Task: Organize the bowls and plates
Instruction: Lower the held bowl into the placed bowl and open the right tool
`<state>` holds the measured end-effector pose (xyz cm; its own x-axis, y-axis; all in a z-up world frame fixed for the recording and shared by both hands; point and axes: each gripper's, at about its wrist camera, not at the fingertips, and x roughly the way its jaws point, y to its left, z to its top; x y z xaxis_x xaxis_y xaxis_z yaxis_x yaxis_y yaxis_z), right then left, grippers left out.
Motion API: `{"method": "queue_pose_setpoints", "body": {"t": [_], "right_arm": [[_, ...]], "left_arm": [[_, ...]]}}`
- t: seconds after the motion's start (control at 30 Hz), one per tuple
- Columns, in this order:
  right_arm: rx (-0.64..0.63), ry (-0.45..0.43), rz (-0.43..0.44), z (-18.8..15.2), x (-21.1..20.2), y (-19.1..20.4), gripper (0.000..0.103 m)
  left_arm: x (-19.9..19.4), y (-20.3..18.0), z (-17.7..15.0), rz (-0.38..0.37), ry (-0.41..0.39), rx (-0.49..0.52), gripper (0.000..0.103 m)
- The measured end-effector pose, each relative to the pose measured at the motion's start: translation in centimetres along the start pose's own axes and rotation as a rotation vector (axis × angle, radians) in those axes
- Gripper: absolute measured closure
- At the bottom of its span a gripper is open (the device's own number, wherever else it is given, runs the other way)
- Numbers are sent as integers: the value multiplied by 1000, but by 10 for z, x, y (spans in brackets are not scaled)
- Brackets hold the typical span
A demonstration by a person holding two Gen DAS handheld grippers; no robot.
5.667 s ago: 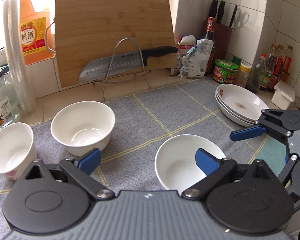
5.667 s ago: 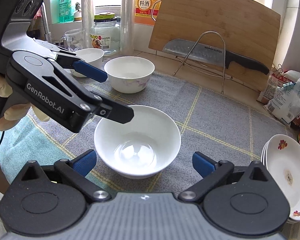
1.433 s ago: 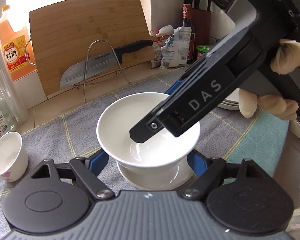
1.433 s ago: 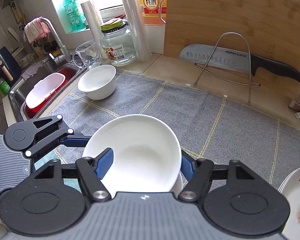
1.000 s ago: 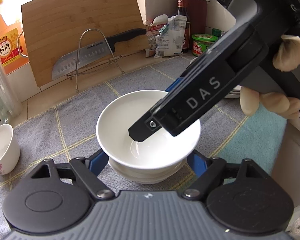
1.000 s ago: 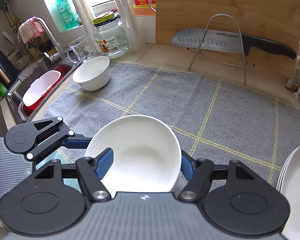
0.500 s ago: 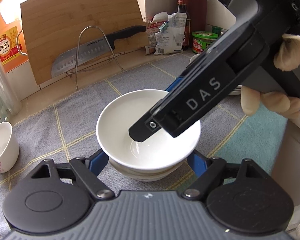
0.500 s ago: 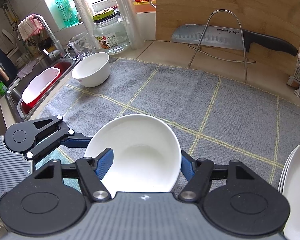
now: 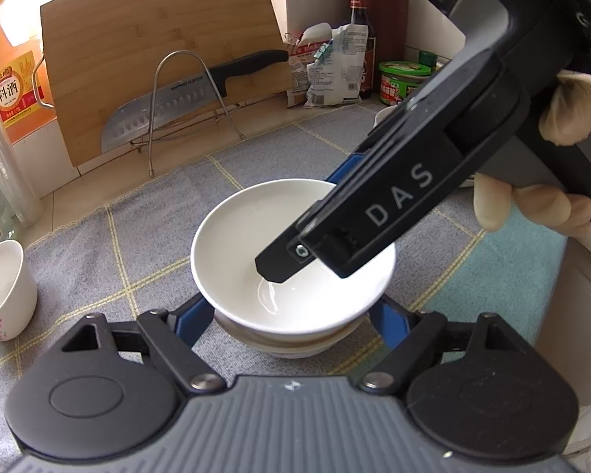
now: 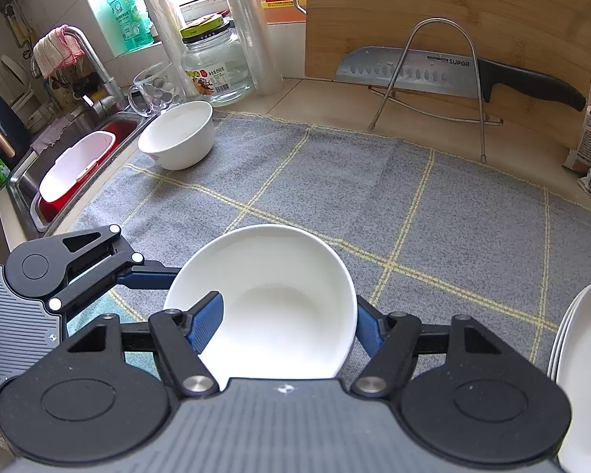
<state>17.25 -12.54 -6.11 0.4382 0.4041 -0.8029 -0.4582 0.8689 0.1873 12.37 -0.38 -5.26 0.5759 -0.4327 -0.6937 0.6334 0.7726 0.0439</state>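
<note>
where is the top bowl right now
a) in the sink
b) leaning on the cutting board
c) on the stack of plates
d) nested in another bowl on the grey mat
d: the top bowl sits inside a second bowl on the grey mat, with the right gripper clamped on its rim, one finger inside, and the left gripper straddling the stack.

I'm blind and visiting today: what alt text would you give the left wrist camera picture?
A white bowl sits nested in a second bowl on a grey checked mat, with the left gripper straddling the stack. The right gripper grips the top bowl's rim. A knife rests on a rack against a wooden cutting board.
</note>
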Motion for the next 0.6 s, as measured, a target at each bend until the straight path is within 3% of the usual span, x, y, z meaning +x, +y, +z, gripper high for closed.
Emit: {"method": "queue_pose_setpoints", "body": {"t": [0.4,0.6], "right_arm": [[-5,1,-13,1,1,0,27],[-19,-21,-5,3,-3,3,18]], "left_arm": [[2,0,0,5,-1,6,13],[1,-1,-1,16,-8,19,9]]}}
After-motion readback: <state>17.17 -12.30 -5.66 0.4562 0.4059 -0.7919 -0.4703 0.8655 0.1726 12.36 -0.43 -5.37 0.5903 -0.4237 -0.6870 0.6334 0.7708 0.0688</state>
